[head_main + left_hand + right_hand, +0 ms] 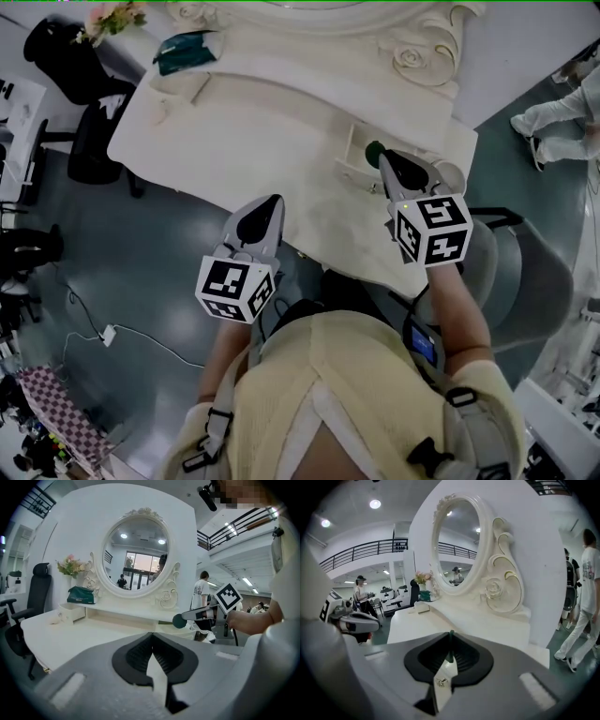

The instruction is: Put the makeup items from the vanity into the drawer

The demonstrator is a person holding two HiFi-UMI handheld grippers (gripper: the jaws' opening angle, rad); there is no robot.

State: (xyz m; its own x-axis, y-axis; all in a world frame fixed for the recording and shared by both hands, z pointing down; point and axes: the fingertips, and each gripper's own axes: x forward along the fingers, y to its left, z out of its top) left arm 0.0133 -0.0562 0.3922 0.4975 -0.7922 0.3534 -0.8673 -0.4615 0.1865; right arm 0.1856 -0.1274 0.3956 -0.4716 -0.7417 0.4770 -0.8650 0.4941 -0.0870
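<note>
A: What do we hold in our right tongs (385, 164)?
B: A dark green round makeup item (374, 150), pinched at the tips above the right end of the white vanity counter (253, 122), near the carved oval mirror (137, 550).
A: And our left tongs (273, 202)?
B: Pressed together, empty, at the counter's front edge.

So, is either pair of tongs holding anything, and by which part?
The right tongs pinch a small dark green round item by its near edge; left tongs shut, empty.
</note>
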